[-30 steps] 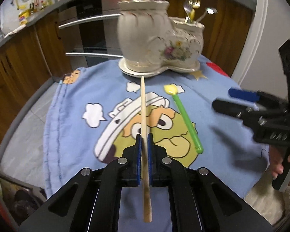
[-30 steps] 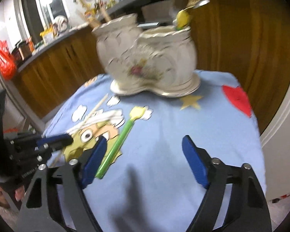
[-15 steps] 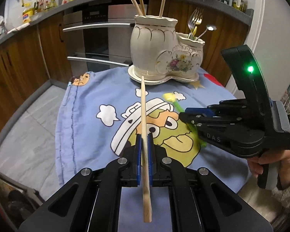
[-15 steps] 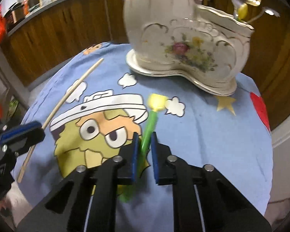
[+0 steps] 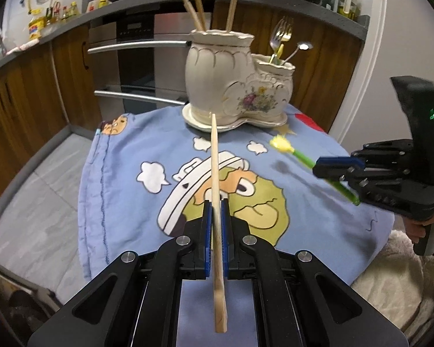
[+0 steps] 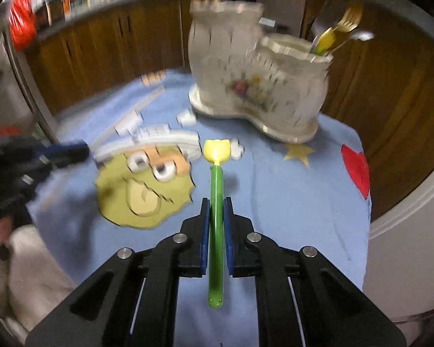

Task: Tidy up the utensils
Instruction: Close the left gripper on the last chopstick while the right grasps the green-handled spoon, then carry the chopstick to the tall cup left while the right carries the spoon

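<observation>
Where right tongs [image 6: 216, 217] gaped — now clamp green spoon [image 6: 216, 202], lifted

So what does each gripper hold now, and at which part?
Left gripper: wooden chopstick, near its thick end. Right gripper: green spoon, on its handle.

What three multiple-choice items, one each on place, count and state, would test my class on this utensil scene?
1. Where do the forks stand?
A. the holder's shorter compartment
B. the taller compartment
C. flat on the cloth

2. How many chopsticks stand in the ceramic holder?
A. one
B. three
C. five

3. What does the right gripper grip?
A. nothing
B. a chopstick
C. the green-handled spoon

Answers: 1 A, the forks rise from the lower pot; 2 B, three sticks show above the tall rim; 3 C, its fingers press the green handle.
</observation>
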A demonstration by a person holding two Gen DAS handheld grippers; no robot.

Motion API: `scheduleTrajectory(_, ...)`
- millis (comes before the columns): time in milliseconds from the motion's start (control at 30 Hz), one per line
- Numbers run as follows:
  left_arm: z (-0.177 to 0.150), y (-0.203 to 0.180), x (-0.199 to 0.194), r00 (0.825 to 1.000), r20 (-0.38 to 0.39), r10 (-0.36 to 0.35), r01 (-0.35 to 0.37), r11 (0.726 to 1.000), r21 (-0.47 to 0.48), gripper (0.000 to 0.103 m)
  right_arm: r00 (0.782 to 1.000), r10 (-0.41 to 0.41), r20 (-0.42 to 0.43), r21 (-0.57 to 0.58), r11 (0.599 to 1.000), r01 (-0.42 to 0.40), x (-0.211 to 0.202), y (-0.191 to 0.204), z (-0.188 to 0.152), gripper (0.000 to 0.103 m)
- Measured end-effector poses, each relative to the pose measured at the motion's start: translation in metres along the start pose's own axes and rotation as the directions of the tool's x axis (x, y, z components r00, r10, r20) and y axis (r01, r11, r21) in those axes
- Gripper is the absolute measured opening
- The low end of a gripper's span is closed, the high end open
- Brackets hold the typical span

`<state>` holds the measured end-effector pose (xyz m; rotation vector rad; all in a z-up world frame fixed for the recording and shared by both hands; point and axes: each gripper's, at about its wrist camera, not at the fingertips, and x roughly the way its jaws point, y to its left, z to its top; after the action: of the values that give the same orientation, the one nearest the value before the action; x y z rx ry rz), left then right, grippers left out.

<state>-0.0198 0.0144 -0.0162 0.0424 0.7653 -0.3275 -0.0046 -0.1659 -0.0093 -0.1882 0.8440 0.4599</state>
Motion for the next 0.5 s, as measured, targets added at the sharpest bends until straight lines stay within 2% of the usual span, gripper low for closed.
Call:
scheduleTrajectory(167,0.006,-0.010,-0.008,0.999,0.045,-0.018,0.017,1.000,0.023,0.006,0.985,0.004,0.175,0.053,0.998,-0.013,-0.027,-0.007,0.003,0.009)
scheduleTrajectory(333,0.014,-0.022,-0.013,0.996,0.086,-0.029,0.025,0.999,0.042,0.006,0.939,-0.006,0.343,0.111,0.993,-0.035,-0.048,-0.019,0.010,0.009)
scheduleTrajectory(500,0.025,-0.035,-0.012,0.994,0.104,-0.031,0.023,0.997,0.070,0.006,0.889,-0.002,0.458,0.153,0.985,-0.076,-0.062,-0.035,0.016,0.009)
